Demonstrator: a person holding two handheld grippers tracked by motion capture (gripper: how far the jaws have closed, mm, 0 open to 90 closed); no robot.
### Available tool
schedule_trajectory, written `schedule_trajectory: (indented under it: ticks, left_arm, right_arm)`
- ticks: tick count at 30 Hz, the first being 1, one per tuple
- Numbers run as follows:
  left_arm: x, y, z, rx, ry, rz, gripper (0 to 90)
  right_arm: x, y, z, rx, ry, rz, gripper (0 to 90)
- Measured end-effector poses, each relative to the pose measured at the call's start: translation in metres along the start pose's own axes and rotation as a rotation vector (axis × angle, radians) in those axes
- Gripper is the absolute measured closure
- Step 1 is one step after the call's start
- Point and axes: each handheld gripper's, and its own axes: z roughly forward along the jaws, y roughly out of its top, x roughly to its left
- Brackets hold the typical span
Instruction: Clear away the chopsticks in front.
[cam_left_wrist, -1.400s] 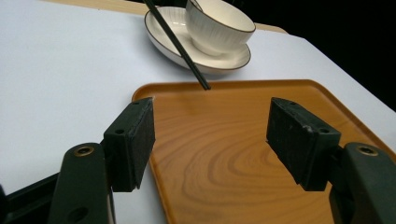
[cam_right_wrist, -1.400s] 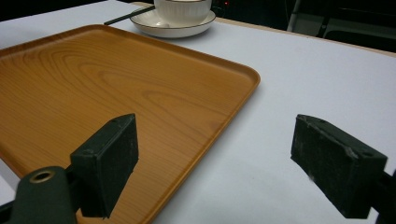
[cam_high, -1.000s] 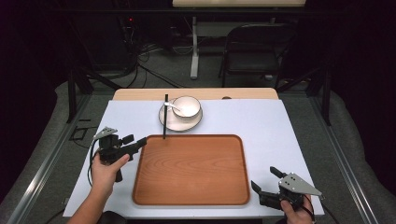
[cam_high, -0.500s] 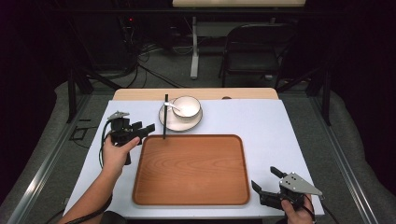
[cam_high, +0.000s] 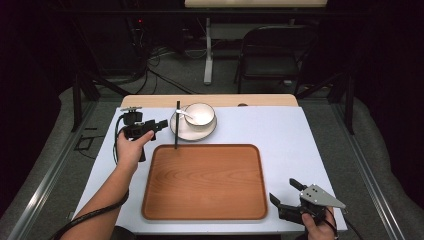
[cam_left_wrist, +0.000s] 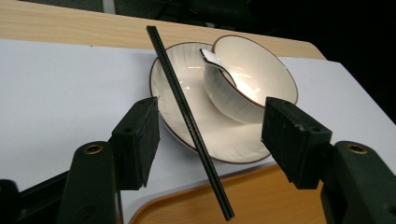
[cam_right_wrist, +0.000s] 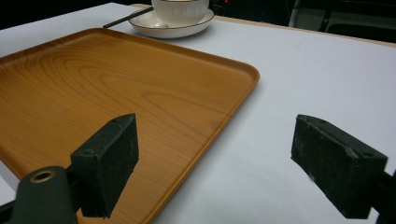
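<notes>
— Chopsticks (cam_left_wrist: 189, 119), black, lie in a pair across the left rim of a white plate (cam_left_wrist: 187, 93), their near ends reaching over the edge of a wooden tray (cam_high: 204, 181). Where is the left gripper?

— At the far left of the white table (cam_high: 280, 135), just beside the plate. The left gripper (cam_high: 156, 125) is held in the person's left hand (cam_high: 131, 150), its jaws spread apart and empty. In the left gripper view the chopsticks run up between the two jaws, touching neither.

— What sits on the plate?

— A white bowl (cam_left_wrist: 252, 77) with a dark rim, tilted toward the camera in the left gripper view, and a metal spoon (cam_left_wrist: 219, 65) resting inside it. The plate stands just beyond the far edge of the tray, on the left half of that edge.

— And the right side?

— The right gripper (cam_high: 286, 196) rests low at the near right corner of the table, gripped by the right hand (cam_high: 317, 227), a grey three-cornered plate on top. Its jaws stand wide and hold nothing. In the right gripper view one jaw hangs over the tray's near right corner, the other over bare white table; the plate and bowl show far off at the top.

— The tray itself?

— Bare wood, with rounded corners and a raised lip, set at the middle of the table. A folding chair (cam_high: 272, 55) stands on the floor behind.
</notes>
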Motion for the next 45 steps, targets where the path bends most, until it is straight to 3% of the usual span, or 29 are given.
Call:
schedule_trajectory:
  ticks: [7, 12, 14, 22, 27, 33, 45]
  left_arm:
    - [0.002, 0.015, 0.017, 0.027, 0.034, -0.004, 44.2]
    - [0.003, 0.022, 0.028, 0.051, 0.037, -0.042, 50.7]
    - [0.003, 0.027, 0.037, 0.076, 0.023, -0.086, 53.4]
    - [0.002, 0.032, 0.059, 0.179, 0.053, -0.127, 64.2]
    - [0.0, 0.03, 0.071, 0.239, 0.086, -0.129, 69.1]
    - [0.001, 0.03, 0.082, 0.269, 0.11, -0.147, 75.1]
    - [-0.004, 0.029, 0.103, 0.336, 0.203, -0.114, 78.2]
  right_arm:
    - [0.0, 0.0, 0.0, 0.0, 0.004, 0.001, 14.5]
    - [0.001, 0.0, 0.0, -0.002, 0.004, -0.002, 14.5]
    - [0.0, 0.0, 0.0, -0.002, 0.005, 0.0, 14.5]
    - [0.0, 0.0, -0.001, -0.004, 0.007, 0.002, 14.5]
    - [0.0, 0.0, -0.001, -0.005, 0.009, 0.003, 14.5]
    - [0.0, -0.001, -0.001, -0.004, 0.008, 0.004, 14.5]
    - [-0.001, -0.001, -0.003, -0.01, 0.007, 0.013, 14.5]
